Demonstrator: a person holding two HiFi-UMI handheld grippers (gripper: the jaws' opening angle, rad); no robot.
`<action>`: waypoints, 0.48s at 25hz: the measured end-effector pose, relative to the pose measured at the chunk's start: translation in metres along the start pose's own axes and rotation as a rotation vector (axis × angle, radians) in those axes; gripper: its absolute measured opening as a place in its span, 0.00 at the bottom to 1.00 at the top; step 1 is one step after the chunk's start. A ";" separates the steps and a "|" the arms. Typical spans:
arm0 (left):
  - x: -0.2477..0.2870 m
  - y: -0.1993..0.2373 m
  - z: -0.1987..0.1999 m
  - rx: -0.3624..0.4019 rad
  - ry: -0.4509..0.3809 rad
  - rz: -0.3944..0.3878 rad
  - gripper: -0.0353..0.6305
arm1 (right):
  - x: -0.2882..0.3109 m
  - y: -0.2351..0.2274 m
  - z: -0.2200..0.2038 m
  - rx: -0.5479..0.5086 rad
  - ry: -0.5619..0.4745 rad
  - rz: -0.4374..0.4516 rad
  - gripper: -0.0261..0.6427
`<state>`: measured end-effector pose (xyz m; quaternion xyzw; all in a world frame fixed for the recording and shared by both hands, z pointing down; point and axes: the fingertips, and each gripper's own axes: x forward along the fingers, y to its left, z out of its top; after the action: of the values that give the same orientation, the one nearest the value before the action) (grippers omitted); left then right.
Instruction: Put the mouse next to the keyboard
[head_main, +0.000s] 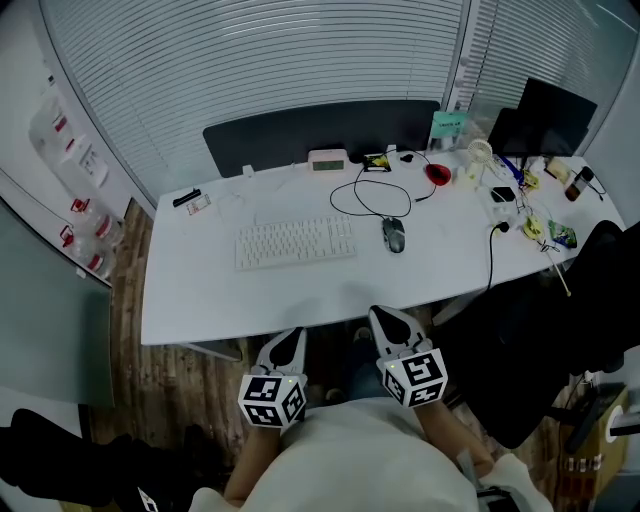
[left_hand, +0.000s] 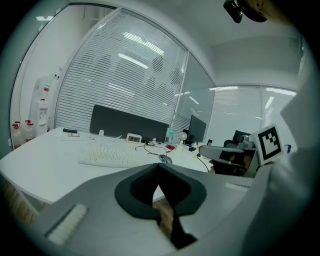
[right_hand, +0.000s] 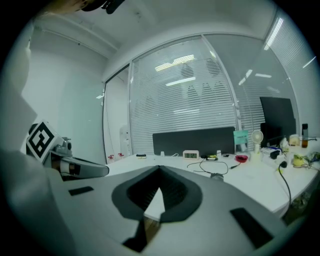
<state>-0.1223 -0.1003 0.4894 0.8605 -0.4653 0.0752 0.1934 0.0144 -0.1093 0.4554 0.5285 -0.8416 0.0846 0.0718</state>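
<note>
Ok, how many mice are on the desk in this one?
1. The mouse lies on the desk just right of the keyboard, apart from it. The clutter at the desk's far right corner could hide another.

Left gripper (head_main: 291, 338) and right gripper (head_main: 387, 318): pale grey shells, black-lined jaws, each fitted with a marker cube (head_main: 272, 398) bearing black-and-white squares. Operator wears a white top (head_main: 360, 460).

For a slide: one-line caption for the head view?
Shut and empty, left hand-held gripper and right hand-held gripper hover before the desk; mouse lies right of keyboard.
</note>
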 end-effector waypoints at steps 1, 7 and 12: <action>0.000 0.000 0.000 0.001 0.002 -0.001 0.07 | 0.001 0.000 0.000 0.000 -0.001 0.000 0.04; 0.003 0.004 -0.001 -0.001 0.005 0.002 0.07 | 0.004 0.000 0.001 0.002 -0.004 0.009 0.04; 0.006 0.007 -0.002 -0.003 0.011 -0.004 0.07 | 0.007 -0.001 0.000 0.003 -0.001 0.010 0.04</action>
<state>-0.1243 -0.1074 0.4947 0.8606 -0.4628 0.0790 0.1973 0.0118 -0.1160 0.4569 0.5245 -0.8442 0.0860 0.0699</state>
